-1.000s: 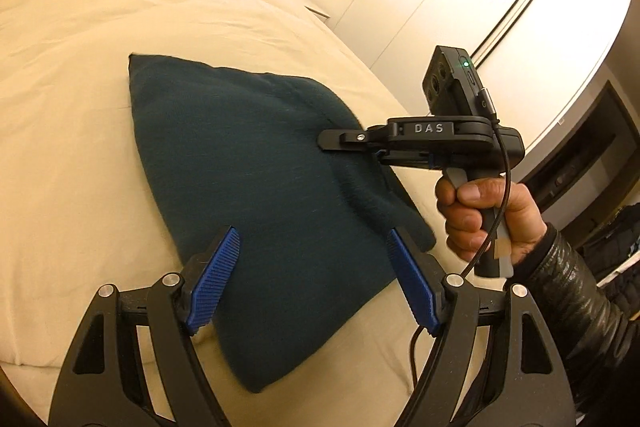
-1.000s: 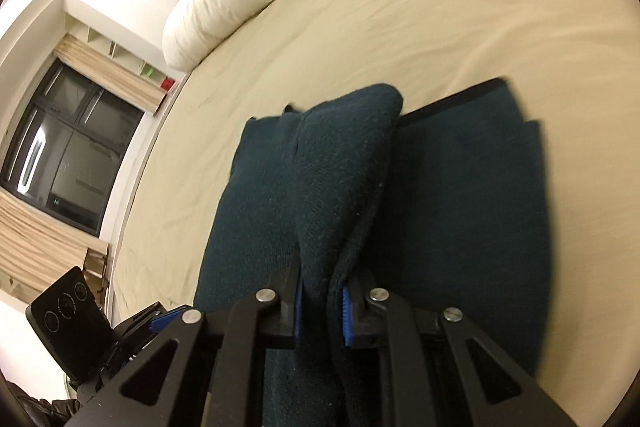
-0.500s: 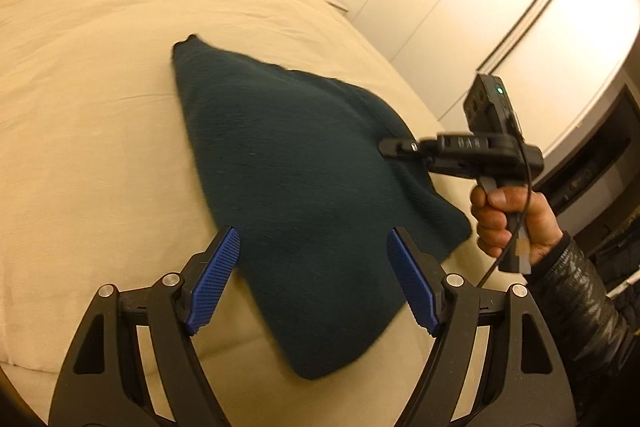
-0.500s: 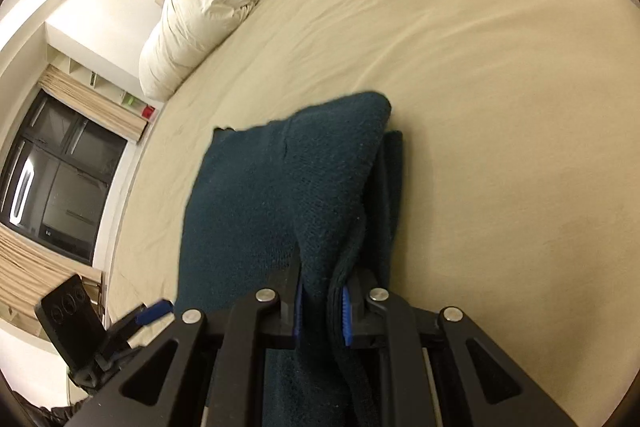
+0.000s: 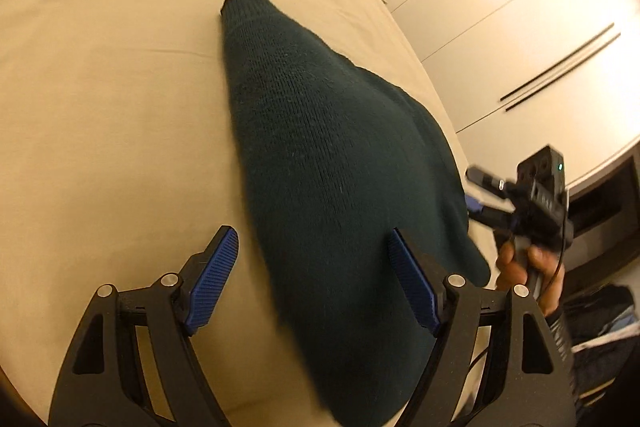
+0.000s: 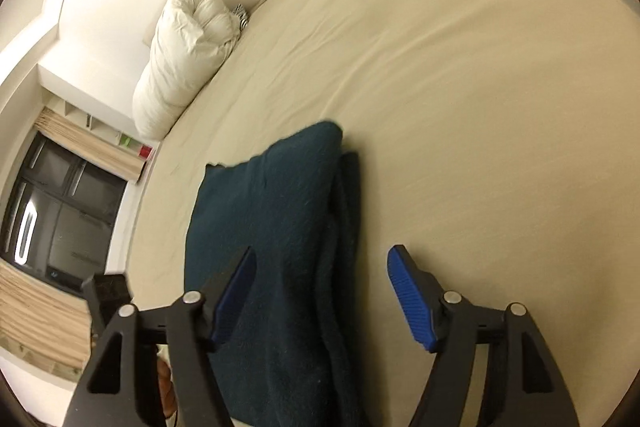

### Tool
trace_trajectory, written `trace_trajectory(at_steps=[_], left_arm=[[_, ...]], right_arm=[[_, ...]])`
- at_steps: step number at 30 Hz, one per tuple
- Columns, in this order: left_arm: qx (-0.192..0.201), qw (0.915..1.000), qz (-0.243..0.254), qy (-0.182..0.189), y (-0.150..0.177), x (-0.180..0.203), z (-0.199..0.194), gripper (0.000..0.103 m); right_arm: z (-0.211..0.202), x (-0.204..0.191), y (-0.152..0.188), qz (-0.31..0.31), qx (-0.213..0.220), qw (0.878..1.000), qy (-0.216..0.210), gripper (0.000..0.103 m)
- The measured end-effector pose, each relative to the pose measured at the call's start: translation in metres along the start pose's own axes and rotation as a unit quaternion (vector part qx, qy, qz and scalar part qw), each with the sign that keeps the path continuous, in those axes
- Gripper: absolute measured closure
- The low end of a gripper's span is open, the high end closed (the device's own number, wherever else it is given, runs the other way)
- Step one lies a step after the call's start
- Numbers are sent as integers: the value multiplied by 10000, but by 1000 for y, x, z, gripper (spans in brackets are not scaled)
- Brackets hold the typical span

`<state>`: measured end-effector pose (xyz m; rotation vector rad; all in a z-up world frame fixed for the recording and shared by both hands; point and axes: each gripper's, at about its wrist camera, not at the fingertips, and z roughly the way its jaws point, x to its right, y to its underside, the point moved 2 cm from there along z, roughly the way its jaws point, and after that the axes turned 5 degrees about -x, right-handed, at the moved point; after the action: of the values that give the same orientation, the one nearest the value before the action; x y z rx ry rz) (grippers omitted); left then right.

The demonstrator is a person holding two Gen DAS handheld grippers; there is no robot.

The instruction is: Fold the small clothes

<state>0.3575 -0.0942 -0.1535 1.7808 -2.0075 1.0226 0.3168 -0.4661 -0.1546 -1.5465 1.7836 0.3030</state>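
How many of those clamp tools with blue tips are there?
2. The left gripper hovers over the dark green garment; the right gripper, jaws opening, sits at its other side.

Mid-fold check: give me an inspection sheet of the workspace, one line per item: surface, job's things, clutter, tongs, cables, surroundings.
Surface: cream bed sheet, lightly creased.
Job's things: one dark teal knit garment, lying folded over on the sheet, layered edges along its side in the right wrist view.
Clutter: white bundled duvet near the headboard; small items at the far edge of the bed, too small to tell.
Tongs: left tongs opening, over the garment, pads not pressing it. Right tongs opening, garment between the jaws, not gripped.
Cables: black cable hanging from the right handle.
Surroundings: white wardrobe doors; dark window with a woven blind.
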Motion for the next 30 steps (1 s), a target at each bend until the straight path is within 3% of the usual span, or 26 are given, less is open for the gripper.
trace_trajectory(at_steps=[5,6,7,10,12,14,16,22,30], left_arm=[[-279,9995,-82,80,-11,3,20,19],[-330,9994,-54,57,-12,6,22,20],[-350,9994,-19,-1,-14,9,24,21],[-417,9991,-66,-12,-16,9,27,33],[-460,9988,-166,79,-18,6,23,50],[-442,9990,-74,92,-17,8,16,59],[-408,9991,10,67,-16,12,6,63],[-73,9993,351,-66,3,31,-64,65],[485,9966,549,-382,51,9,-195,64]], right_arm=[[22,-3,-1,-106,-238,9996,-123,30],[24,-4,0,-119,-293,9994,-168,46],[29,-7,0,-171,-429,9989,-127,55],[33,-13,6,-331,-481,9982,125,68],[29,-18,6,-298,-419,9985,184,74],[25,-28,9,-337,-332,9983,328,76],[16,-41,14,-429,-249,9978,444,77],[-12,-109,40,-883,-60,9954,361,79],[-15,-202,98,-1352,-63,9900,-406,79]])
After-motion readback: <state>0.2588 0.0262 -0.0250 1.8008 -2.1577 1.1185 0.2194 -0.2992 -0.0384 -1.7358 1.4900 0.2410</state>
